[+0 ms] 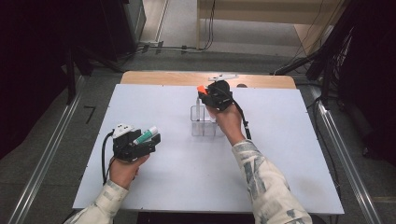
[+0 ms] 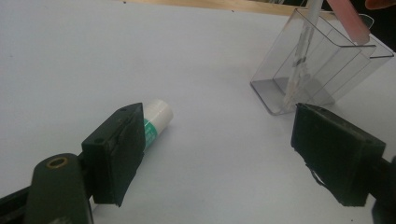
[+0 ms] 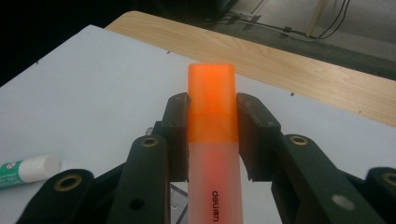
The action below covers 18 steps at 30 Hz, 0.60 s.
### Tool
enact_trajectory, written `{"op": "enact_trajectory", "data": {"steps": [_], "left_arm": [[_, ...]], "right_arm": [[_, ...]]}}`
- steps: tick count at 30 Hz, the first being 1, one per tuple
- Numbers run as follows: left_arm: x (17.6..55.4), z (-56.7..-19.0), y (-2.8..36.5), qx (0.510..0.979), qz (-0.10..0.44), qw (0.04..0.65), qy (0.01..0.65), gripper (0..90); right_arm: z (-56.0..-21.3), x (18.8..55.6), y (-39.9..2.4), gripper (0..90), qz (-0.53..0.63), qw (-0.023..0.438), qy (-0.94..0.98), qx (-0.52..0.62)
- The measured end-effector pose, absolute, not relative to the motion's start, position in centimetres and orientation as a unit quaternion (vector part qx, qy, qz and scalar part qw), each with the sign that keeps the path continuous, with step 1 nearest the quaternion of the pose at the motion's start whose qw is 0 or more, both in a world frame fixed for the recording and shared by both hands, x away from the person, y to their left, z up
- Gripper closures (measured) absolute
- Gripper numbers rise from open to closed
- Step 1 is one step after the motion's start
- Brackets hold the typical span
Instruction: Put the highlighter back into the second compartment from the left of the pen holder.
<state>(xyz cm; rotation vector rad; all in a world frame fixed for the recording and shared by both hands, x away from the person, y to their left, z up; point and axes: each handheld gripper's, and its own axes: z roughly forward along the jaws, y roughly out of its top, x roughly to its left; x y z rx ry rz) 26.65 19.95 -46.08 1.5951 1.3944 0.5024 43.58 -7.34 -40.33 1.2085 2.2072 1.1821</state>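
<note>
Over on the left, the left claw (image 1: 148, 140) sits low on the white bench (image 1: 280, 154), held in a hand (image 1: 123, 170). Its jaws are wide apart and grip nothing. A glue stick (image 2: 154, 122) with a white cap and green label lies on the bench just beside the claw's left jaw. That jaw hides the back part of the stick.

Ahead of this claw and to its right stands a clear plastic box (image 2: 312, 70) with walls inside that split it into parts. A thin clear stick-like thing (image 2: 301, 51) leans inside it; I cannot tell what it is.

On the right, the right claw (image 3: 211, 122) is squeezed tight on an orange highlighter (image 3: 211, 105), which sticks out past the jaw tips. In the high view this claw is right over the box. The highlighter's bottom end is cut off.
</note>
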Motion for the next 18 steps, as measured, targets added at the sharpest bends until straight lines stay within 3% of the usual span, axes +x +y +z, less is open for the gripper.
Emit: {"op": "enact_trajectory", "data": {"steps": [18], "left_arm": [[26.65, -46.07, 19.95, 0.650, 0.204, 0.463, 0.567, 18.2]], "right_arm": [[-40.31, 43.71, -7.46, 64.3, 0.423, 0.169, 0.775, 0.437]]}}
